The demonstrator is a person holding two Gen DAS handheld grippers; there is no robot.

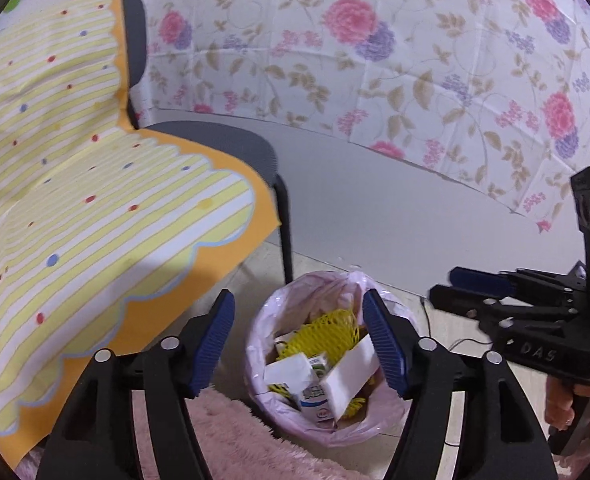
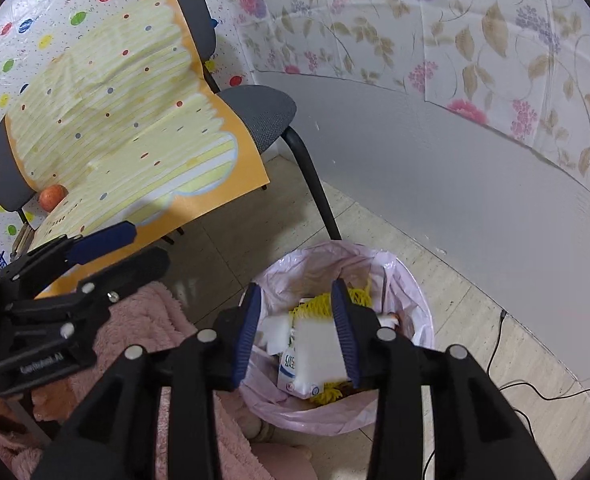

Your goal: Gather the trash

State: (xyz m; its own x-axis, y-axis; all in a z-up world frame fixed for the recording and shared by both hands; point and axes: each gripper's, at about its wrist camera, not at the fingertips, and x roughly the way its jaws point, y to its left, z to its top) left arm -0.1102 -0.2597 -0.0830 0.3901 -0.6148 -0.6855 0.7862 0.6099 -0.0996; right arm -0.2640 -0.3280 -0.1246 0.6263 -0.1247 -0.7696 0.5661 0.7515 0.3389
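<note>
A small trash bin lined with a pink bag (image 1: 263, 396) (image 2: 415, 280) stands on the floor below both grippers. It holds a yellow foam net (image 1: 327, 332) (image 2: 319, 304), a milk carton (image 1: 315, 400) (image 2: 289, 364) and white packaging. My left gripper (image 1: 297, 304) hangs above the bin's near rim with its jaws wide open and nothing between them. A white flat piece (image 1: 351, 376) lies tilted in the bin under its right finger. My right gripper (image 2: 295, 292) is open above the bin. A blurred white piece (image 2: 319, 344) shows below its pads, and neither pad presses on it.
A grey chair (image 1: 231, 140) (image 2: 263, 112) draped with a yellow striped sheet (image 1: 95, 200) (image 2: 135, 120) stands to the left, with an orange ball (image 2: 53, 197) on it. A pink fluffy blanket (image 1: 235, 440) (image 2: 143, 320) lies beside the bin. A black cable (image 2: 535, 388) runs along the floor by the grey wall.
</note>
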